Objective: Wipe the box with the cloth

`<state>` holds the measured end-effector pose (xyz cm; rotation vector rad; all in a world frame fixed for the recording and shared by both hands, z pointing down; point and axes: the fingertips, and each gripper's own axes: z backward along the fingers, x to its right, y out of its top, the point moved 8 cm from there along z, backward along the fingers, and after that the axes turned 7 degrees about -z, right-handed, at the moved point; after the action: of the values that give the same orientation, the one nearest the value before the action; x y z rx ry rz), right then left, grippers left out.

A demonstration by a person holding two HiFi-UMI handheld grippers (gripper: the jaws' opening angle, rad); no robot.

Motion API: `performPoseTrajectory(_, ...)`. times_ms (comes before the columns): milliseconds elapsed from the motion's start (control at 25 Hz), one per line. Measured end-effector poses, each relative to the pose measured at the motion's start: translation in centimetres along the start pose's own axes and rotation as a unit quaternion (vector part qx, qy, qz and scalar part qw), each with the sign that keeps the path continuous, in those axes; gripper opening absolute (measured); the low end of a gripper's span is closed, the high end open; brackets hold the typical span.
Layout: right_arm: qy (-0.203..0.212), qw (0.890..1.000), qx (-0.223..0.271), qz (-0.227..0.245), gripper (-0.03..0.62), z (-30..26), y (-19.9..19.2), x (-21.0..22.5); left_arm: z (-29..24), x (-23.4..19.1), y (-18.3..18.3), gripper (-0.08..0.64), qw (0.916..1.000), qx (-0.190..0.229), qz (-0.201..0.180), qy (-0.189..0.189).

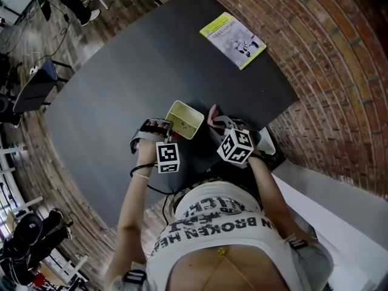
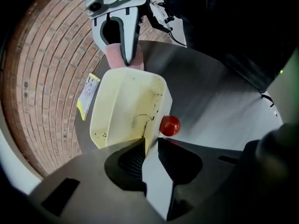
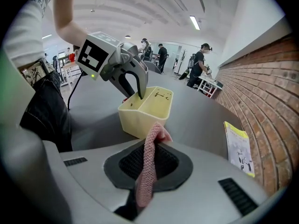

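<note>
We have the box [image 1: 185, 119] upright on the dark table [image 1: 121, 71], on the side nearest us. It's pale yellow, open-topped, with dark specks inside. The left claw [image 2: 149, 144] is closed on its near wall: one finger inside, one outside, and the wall fills the gap between the pads. The cloth [image 3: 145, 181] is pink and pinched in the right claw [image 3: 152, 146]. Its free end pokes past the fingertips, right up at the box's outer wall on the side opposite the left claw; we can't tell if it touches. A small red ball [image 2: 169, 125] sits on the table just beside a box corner. A yellow-edged booklet [image 1: 233, 40] lies well apart, over by the brick wall [image 3: 275, 78]. We see people [image 3: 202, 62] standing in the background.
</note>
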<state>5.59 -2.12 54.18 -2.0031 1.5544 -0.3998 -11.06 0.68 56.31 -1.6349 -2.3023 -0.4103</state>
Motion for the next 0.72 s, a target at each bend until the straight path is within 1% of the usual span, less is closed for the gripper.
performPoseTrajectory(120, 0.002, 1.0, 0.004, -0.003, 0.018, -0.1, 0.2, 0.4, 0.5, 0.1, 0.5, 0.075, 0.9992, 0.01, 0.035, -0.017)
performPoseTrajectory(240, 0.004, 1.0, 0.01, -0.008, 0.018, -0.2, 0.3, 0.9, 1.1, 0.2, 1.4, 0.051, 0.9945, 0.032, 0.093, -0.036)
performPoseTrajectory(280, 0.004, 1.0, 0.013, -0.009, 0.017, -0.2, 0.4, 1.1, 1.2, 0.3, 1.7, 0.046, 0.991, 0.04, 0.12, -0.045)
performPoseTrajectory(360, 0.007, 1.0, 0.021, -0.011, 0.017, -0.3, 0.5, 1.6, 1.5, 0.4, 2.2, 0.037, 0.9808, 0.053, 0.177, -0.062)
performPoseTrajectory(440, 0.013, 0.999, 0.03, -0.007, 0.018, -0.5, 0.7, 2.2, 1.6, 0.5, 2.4, 0.034, 0.9723, 0.062, 0.214, -0.07)
performPoseTrajectory(560, 0.025, 0.999, 0.035, 0.018, 0.017, -1.2, 1.0, 3.4, 1.4, 0.3, 2.3, 0.032, 0.9665, 0.067, 0.234, -0.081)
performPoseTrajectory(720, 0.038, 0.997, 0.027, 0.06, 0.018, -2.4, 1.8, 4.8, 1.3, 0.1, 2.2, 0.031, 0.9672, 0.069, 0.226, -0.091)
